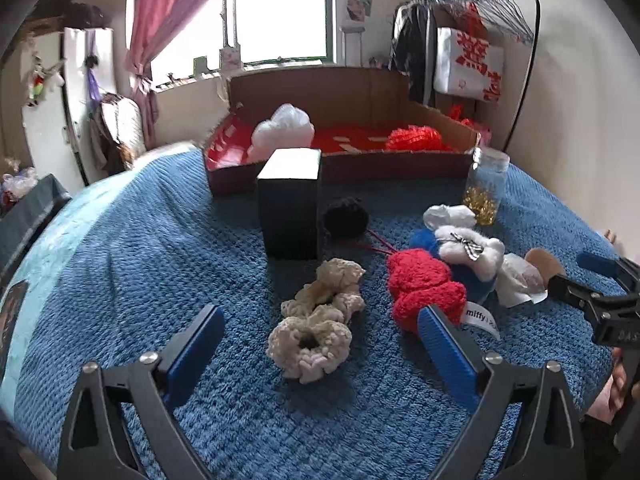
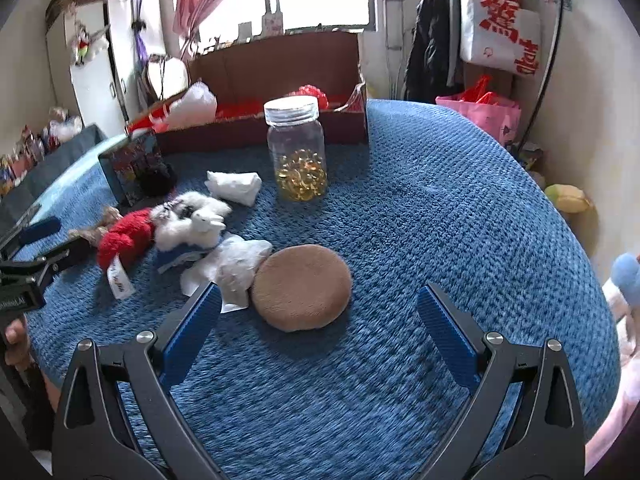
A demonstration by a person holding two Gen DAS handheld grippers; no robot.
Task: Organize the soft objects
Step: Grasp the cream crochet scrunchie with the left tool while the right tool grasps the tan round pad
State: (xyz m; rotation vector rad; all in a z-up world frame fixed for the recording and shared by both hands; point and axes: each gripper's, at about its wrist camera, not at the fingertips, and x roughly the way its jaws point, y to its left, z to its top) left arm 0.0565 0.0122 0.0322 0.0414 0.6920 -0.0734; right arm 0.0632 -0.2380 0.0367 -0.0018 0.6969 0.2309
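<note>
Left hand-held gripper (image 1: 320, 344) stands wide and empty above one cream scrunchie pile (image 1: 320, 320) on the bed (image 1: 160, 240). Right hand-held gripper (image 2: 318, 320), also wide, frames one tan pad (image 2: 302, 286). Behind the pad: one jar (image 2: 297, 146) of gold capsules; one box (image 1: 340, 120) holds one white and one red fluff ball.

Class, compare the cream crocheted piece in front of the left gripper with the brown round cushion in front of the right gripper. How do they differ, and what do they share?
The cream crocheted piece is knobbly, looped yarn; the brown cushion is smooth plush. The crocheted piece is a long, irregular string of rings with a hole showing; the cushion is one solid disc. The crocheted piece lies apart from other things; the cushion sits against a crumpled white wrapper. Both are soft and rest on the blue blanket ahead of open jaws.
</note>
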